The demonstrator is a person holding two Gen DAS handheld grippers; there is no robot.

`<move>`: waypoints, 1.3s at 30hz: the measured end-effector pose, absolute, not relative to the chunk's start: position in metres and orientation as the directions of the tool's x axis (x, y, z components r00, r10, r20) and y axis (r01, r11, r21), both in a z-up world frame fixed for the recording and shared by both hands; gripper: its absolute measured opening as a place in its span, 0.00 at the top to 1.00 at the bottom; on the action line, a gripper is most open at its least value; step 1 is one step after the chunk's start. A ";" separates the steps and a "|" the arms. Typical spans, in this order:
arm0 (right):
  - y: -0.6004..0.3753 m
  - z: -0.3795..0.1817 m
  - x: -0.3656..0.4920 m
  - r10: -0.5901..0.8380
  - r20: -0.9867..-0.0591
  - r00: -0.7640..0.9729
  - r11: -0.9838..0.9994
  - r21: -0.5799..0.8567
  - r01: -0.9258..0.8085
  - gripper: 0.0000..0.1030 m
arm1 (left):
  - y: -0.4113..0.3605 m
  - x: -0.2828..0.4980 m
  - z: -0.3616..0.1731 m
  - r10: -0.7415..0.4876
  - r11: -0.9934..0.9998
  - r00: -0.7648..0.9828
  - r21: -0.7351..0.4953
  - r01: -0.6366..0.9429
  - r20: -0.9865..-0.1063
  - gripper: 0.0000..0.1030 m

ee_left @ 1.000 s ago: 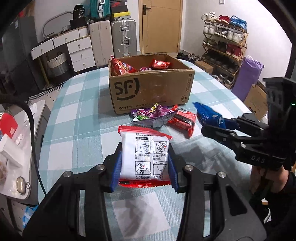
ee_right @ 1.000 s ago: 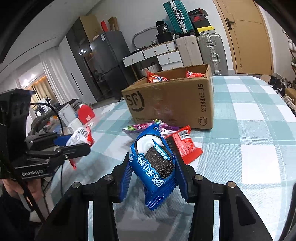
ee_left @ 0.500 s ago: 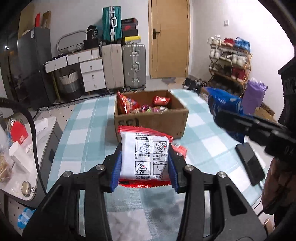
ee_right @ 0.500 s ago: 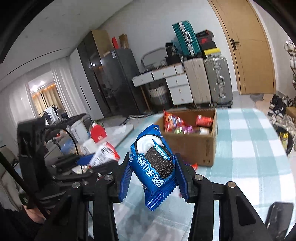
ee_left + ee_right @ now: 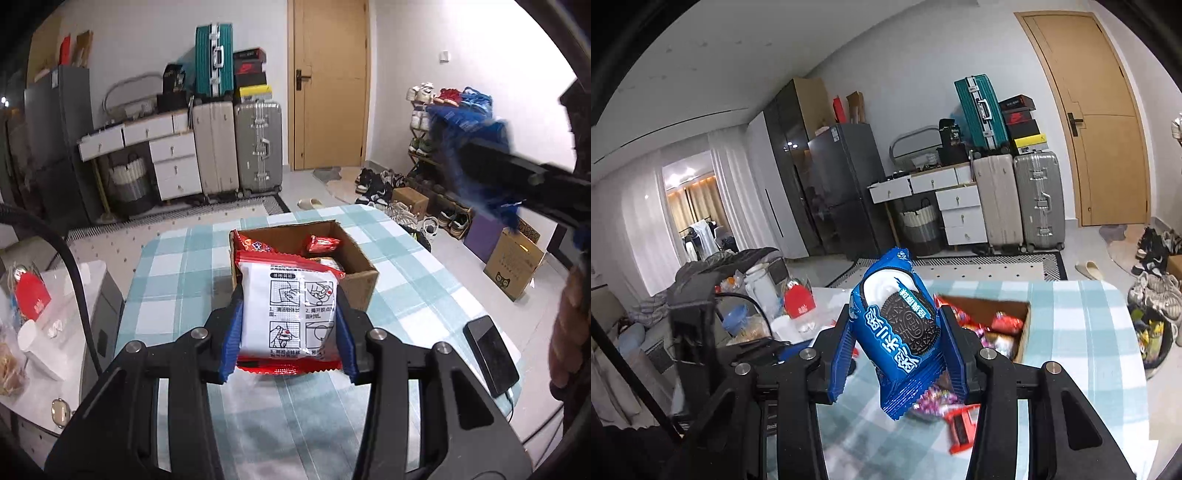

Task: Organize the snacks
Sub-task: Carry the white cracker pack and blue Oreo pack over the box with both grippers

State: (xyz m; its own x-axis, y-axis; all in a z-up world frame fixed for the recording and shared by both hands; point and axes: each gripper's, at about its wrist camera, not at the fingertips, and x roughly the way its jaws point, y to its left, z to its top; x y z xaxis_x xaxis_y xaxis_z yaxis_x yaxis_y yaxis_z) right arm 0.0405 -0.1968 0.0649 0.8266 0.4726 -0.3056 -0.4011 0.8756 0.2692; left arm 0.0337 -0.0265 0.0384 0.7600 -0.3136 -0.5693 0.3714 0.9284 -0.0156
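Note:
My left gripper is shut on a white snack packet with red edges, held high above the checked table. My right gripper is shut on a blue Oreo packet, also held high; it shows blurred at the upper right of the left wrist view. The open cardboard box with several snack packets inside stands on the table beyond both grippers, also in the right wrist view. A purple packet and a red packet lie on the table below the right gripper.
A black phone lies near the table's right edge. A side table with a cup and red items stands left. Suitcases, drawers, a door and a shoe rack fill the back of the room.
Both grippers have risen well above the table with their packets still held. The box now looks smaller and lower in both views.

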 end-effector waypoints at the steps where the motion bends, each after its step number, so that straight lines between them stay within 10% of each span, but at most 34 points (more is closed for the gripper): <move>1: -0.195 0.072 0.045 0.476 -0.305 0.825 0.874 0.271 -0.404 0.57 | -0.025 0.042 0.041 -0.320 0.928 0.749 -0.034 0.371 -0.580 0.61; 18: -0.181 0.113 0.154 0.409 -0.406 0.817 0.913 0.172 -0.371 0.57 | -0.045 0.198 0.033 -0.346 0.922 0.659 -0.110 0.372 -0.668 0.61; 39: -0.214 -0.012 0.306 0.343 -0.628 0.698 0.939 0.230 -0.255 0.57 | -0.094 0.303 -0.052 -0.331 0.902 0.559 -0.081 0.423 -0.760 0.61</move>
